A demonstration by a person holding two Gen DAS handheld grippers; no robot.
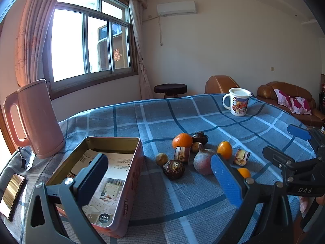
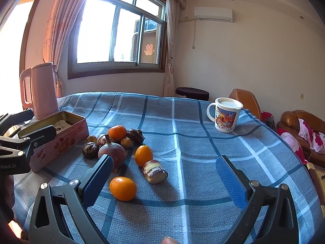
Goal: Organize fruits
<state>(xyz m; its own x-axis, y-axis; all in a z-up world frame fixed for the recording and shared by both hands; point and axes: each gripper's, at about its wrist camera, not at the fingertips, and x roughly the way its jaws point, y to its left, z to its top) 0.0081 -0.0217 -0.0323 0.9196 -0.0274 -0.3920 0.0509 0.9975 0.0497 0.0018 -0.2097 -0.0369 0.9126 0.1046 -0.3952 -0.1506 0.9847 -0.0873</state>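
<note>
The right gripper is spread wide and empty; the nearest orange lies just inside its left finger, nearer than the left gripper, also spread.

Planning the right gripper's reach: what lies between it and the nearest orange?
Only bare cloth, in the right wrist view; the orange sits beside the gripper's left finger.

Bright daylight floods in from my far-left window, blown out white; fruit shadows fall toward the near right, and fisheye bends and darkens the edges.
</note>
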